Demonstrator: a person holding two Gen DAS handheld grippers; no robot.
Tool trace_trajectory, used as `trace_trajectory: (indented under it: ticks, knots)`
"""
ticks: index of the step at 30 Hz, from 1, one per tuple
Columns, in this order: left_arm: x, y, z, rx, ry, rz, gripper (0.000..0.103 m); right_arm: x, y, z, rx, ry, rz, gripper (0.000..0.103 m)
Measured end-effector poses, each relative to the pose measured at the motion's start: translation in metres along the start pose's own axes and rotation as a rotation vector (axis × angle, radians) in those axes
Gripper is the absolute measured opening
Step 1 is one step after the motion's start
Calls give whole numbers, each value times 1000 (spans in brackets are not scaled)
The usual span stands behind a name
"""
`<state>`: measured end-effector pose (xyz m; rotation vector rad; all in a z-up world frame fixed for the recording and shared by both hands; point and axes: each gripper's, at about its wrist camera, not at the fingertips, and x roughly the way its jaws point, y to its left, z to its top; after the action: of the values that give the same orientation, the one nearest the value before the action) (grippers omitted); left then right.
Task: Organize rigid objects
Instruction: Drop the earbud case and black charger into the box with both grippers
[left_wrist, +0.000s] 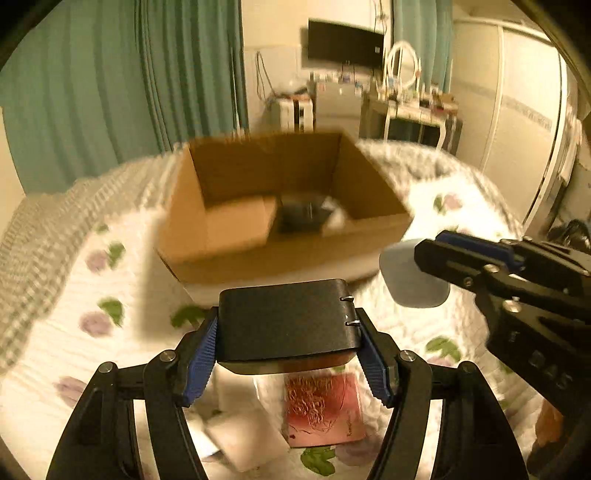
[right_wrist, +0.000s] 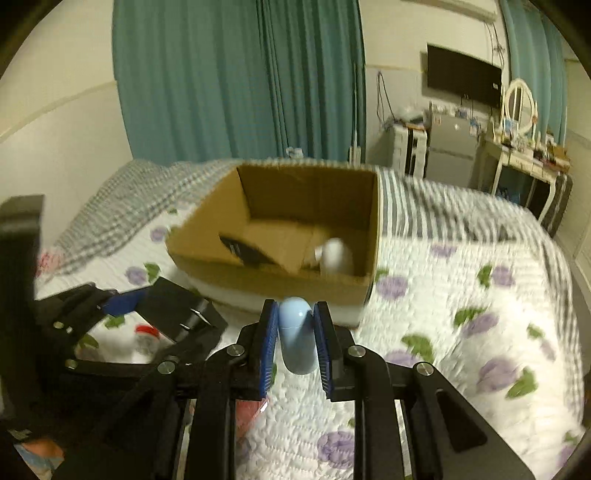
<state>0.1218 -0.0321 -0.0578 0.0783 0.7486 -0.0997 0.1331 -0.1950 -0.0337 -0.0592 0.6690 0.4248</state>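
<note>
left tongs (left_wrist: 288, 354) clamped on black case (left_wrist: 286, 321); right tongs (right_wrist: 297, 343) gripping pale blue capsule (right_wrist: 297, 336), cardboard box (right_wrist: 280, 236) ahead

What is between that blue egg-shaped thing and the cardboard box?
Only flowered quilt: the right-wrist view shows nothing else between the blue egg and the cardboard box.
</note>
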Motion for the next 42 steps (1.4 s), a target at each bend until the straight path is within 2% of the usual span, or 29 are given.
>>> trace_trajectory:
  ticks: [5, 8, 11, 16, 21, 22, 23, 28, 32, 38, 39, 40, 41, 42]
  knots:
    - [-33, 13, 39, 1, -93, -2, 69, -18, -1, 39, -29, -73, 10, 18]
    - [-38, 24, 68, 5, -141, 17, 69, -19, -4, 63, -46, -112, 13, 18]
    - [-22, 33, 89, 11, -156, 39, 69, -8, -7, 84, -47, -127, 22, 18]
    - [35, 49, 115, 16, -111, 42, 69, 36, -17, 104, -47, -100, 27, 17]
    - [92, 58, 107, 26, -51, 44, 69, 88, -30, 103, -44, -47, 17, 16]
    - [102, 58, 104, 28, -35, 39, 69, 94, -33, 99, -40, -41, 21, 3]
    - [111, 58, 101, 32, -22, 34, 69, 98, -36, 95, -37, -33, 26, 0]
    - [131, 54, 96, 34, 6, 27, 71, 126, -40, 85, -39, 36, 18, 0]
    - [111, 53, 102, 53, -82, 46, 71, 123, -45, 78, -24, 34, 23, 0]
    - [68, 64, 96, 2, -108, 59, 71, 94, -39, 66, -18, 8, 40, 1]
    - [62, 65, 93, 0, -107, 64, 71, 87, -35, 60, -19, 11, 45, 2]
    - [53, 65, 89, -1, -102, 74, 71, 80, -30, 53, -20, 15, 55, 11]
    - [45, 67, 83, 1, -99, 80, 71, 74, -27, 46, -22, 19, 59, 33]
    - [37, 68, 76, -2, -101, 78, 71, 68, -22, 37, -23, 20, 60, 46]
